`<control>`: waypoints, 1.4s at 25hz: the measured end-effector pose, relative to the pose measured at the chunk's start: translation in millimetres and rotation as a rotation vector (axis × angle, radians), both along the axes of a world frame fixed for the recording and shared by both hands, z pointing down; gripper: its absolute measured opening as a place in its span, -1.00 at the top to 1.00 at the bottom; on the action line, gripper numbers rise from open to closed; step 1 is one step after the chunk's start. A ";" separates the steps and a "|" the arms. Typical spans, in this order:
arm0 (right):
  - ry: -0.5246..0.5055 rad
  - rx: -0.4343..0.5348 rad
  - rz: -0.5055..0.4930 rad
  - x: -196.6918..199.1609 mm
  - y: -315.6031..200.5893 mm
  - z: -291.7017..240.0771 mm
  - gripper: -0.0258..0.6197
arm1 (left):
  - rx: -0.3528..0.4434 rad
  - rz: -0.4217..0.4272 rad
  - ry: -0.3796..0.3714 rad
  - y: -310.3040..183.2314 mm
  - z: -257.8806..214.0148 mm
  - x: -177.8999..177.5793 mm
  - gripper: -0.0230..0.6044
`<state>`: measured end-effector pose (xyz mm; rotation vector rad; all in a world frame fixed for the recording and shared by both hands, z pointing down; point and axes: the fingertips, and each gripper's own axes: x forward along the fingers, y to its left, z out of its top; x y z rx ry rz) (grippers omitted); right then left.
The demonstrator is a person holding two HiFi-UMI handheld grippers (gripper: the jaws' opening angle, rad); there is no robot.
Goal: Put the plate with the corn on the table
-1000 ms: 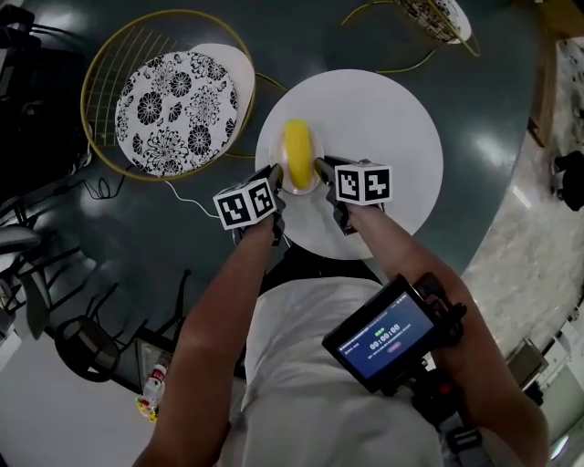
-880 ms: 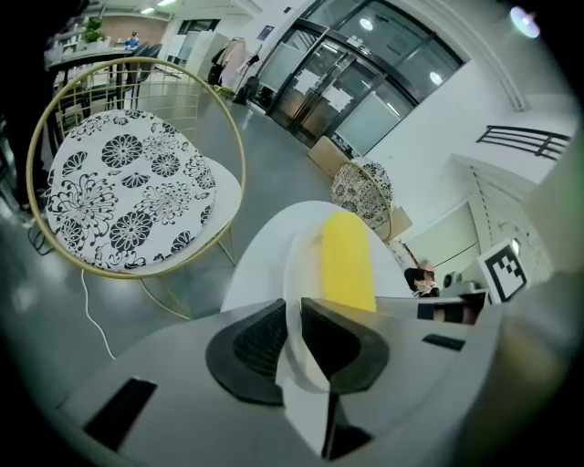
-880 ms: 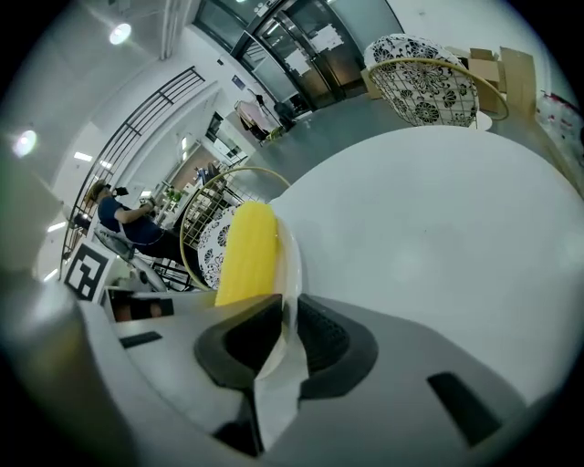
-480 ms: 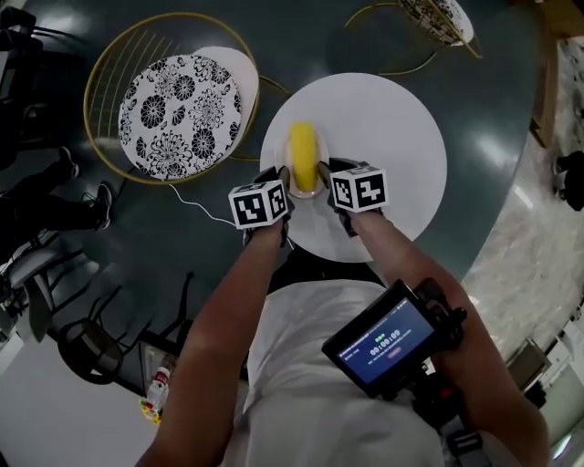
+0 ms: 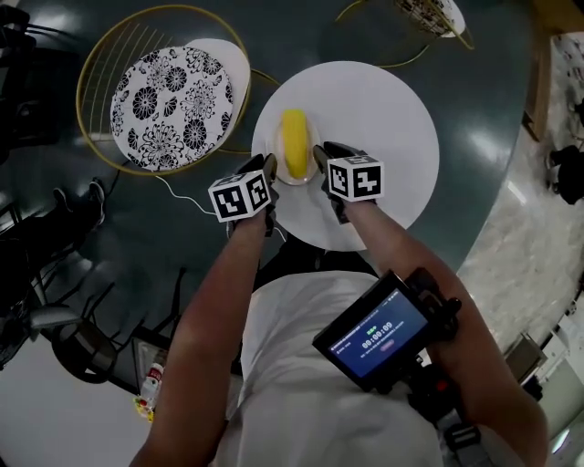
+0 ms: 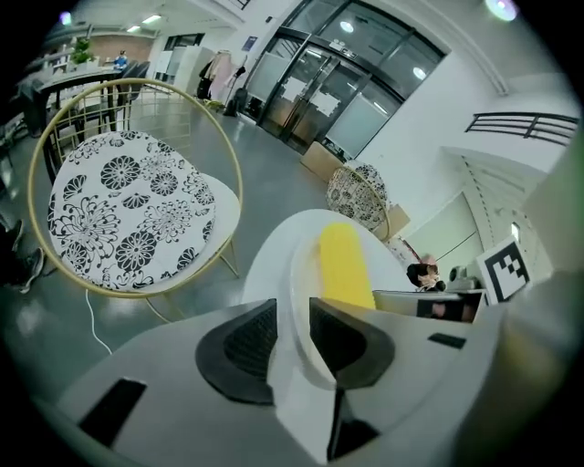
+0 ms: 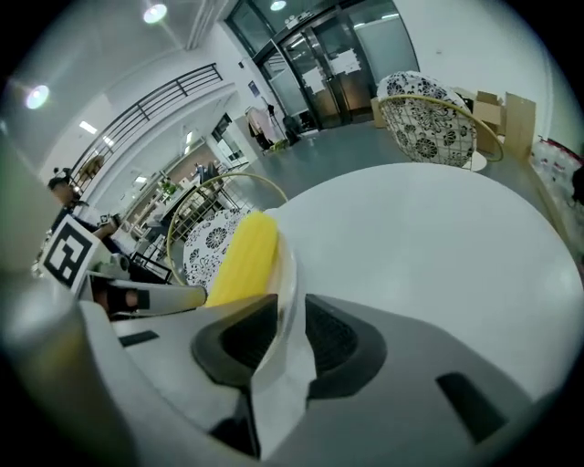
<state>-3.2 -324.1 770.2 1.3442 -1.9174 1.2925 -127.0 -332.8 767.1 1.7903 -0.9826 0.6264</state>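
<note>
Clamping the plate (image 5: 297,181) at opposite rims, the left gripper (image 6: 293,337) and right gripper (image 7: 283,342) each have jaws closed on it, corn (image 5: 294,144) aboard, just inside the table (image 5: 383,119) left edge.

Over the near-left part of the round white table (image 5: 383,109) is the shallow pale plate (image 5: 295,180) with the yellow corn cob (image 5: 294,141) on it, the left gripper (image 5: 269,166) clamped on its left rim and the right gripper (image 5: 319,152) on its right rim, while the gold wire chair with a flowered cushion (image 5: 169,91) stands left of the table and a second such chair (image 5: 429,14) behind it.
</note>
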 end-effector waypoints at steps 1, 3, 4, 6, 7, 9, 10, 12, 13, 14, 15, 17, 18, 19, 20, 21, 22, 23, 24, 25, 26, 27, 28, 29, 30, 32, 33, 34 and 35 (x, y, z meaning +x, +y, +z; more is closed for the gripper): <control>-0.003 0.013 0.022 4.2 -0.7 -1.2 0.68 | 0.011 -0.006 0.002 -0.3 -0.9 -4.7 0.64; -0.002 0.039 0.049 11.0 -2.7 -4.0 0.68 | 0.027 -0.024 0.009 -0.4 -2.0 -15.8 0.64; -0.001 0.051 0.052 12.8 -3.5 -5.5 0.69 | 0.030 -0.037 0.011 0.7 -1.8 -21.6 0.64; -0.002 0.076 0.040 13.2 -2.7 -9.2 0.69 | 0.031 -0.060 0.009 6.5 -2.1 -30.2 0.64; -0.001 0.087 0.028 13.0 -0.5 -11.3 0.69 | 0.034 -0.067 0.008 10.9 -3.5 -32.0 0.64; 0.009 0.100 0.001 12.4 6.7 -14.8 0.69 | 0.044 -0.072 0.009 20.7 -7.5 -31.9 0.64; 0.015 0.102 -0.011 11.9 10.6 -15.4 0.73 | 0.051 -0.071 0.009 24.9 -8.9 -31.5 0.64; 0.018 0.101 -0.031 11.0 17.9 -15.2 0.89 | 0.063 -0.077 -0.001 32.3 -9.5 -34.0 0.66; 0.012 0.101 -0.037 11.2 23.0 -15.9 0.90 | 0.068 -0.085 -0.012 37.4 -10.2 -36.2 0.77; 0.004 0.102 -0.044 12.4 30.1 -17.9 0.90 | 0.074 -0.094 -0.023 44.7 -12.0 -37.7 0.84; -0.004 0.104 -0.051 14.6 38.5 -20.8 0.90 | 0.080 -0.102 -0.030 53.7 -15.0 -37.9 0.91; -0.015 0.112 -0.070 20.2 55.6 -26.9 0.90 | 0.097 -0.112 -0.034 73.0 -22.6 -35.6 0.91; -0.020 0.115 -0.078 23.5 63.5 -29.2 0.90 | 0.108 -0.115 -0.035 82.6 -26.4 -33.8 0.90; -0.028 0.118 -0.081 26.9 71.0 -31.5 0.90 | 0.119 -0.119 -0.035 92.2 -30.0 -31.9 0.91; -0.042 0.120 -0.075 30.5 77.8 -34.2 0.90 | 0.129 -0.124 -0.034 101.6 -33.5 -29.6 0.90; -0.061 0.123 -0.062 34.2 83.8 -38.1 0.90 | 0.140 -0.129 -0.032 110.4 -36.9 -26.7 0.91; -0.081 0.130 -0.048 37.5 89.0 -43.2 0.90 | 0.151 -0.135 -0.029 118.6 -40.4 -23.1 0.91; -0.100 0.139 -0.037 40.3 94.2 -49.3 0.90 | 0.162 -0.139 -0.023 126.7 -44.0 -18.6 0.91; -0.119 0.148 -0.030 42.6 100.8 -56.1 0.90 | 0.170 -0.143 -0.013 135.8 -47.8 -13.1 0.91; -0.138 0.153 -0.026 44.5 109.7 -63.4 0.90 | 0.175 -0.148 0.000 147.0 -52.2 -6.9 0.91; -0.156 0.156 -0.025 45.9 120.5 -71.1 0.90 | 0.173 -0.154 0.019 160.2 -57.2 -0.5 0.91; -0.173 0.159 -0.027 47.0 132.2 -79.2 0.90 | 0.169 -0.160 0.040 174.1 -63.2 5.6 0.91; -0.189 0.165 -0.032 48.0 142.9 -87.6 0.90 | 0.166 -0.165 0.061 186.5 -70.3 11.1 0.91; -0.200 0.175 -0.039 49.5 151.3 -96.0 0.90 | 0.169 -0.166 0.078 195.5 -78.1 16.4 0.91; -0.208 0.189 -0.047 51.9 157.1 -104.1 0.90 | 0.181 -0.162 0.091 201.1 -86.1 21.7 0.91; -0.216 0.223 -0.064 58.6 165.9 -118.8 0.90 | 0.214 -0.153 0.112 208.0 -101.0 31.4 0.91; -0.219 0.239 -0.072 61.5 171.0 -125.2 0.90 | 0.229 -0.152 0.120 212.1 -107.6 34.5 0.91; -0.222 0.253 -0.079 63.8 176.3 -131.1 0.90 | 0.243 -0.153 0.128 216.8 -113.8 36.6 0.91; -0.225 0.267 -0.085 65.5 181.4 -137.0 0.90 | 0.257 -0.153 0.134 221.5 -119.9 37.9 0.91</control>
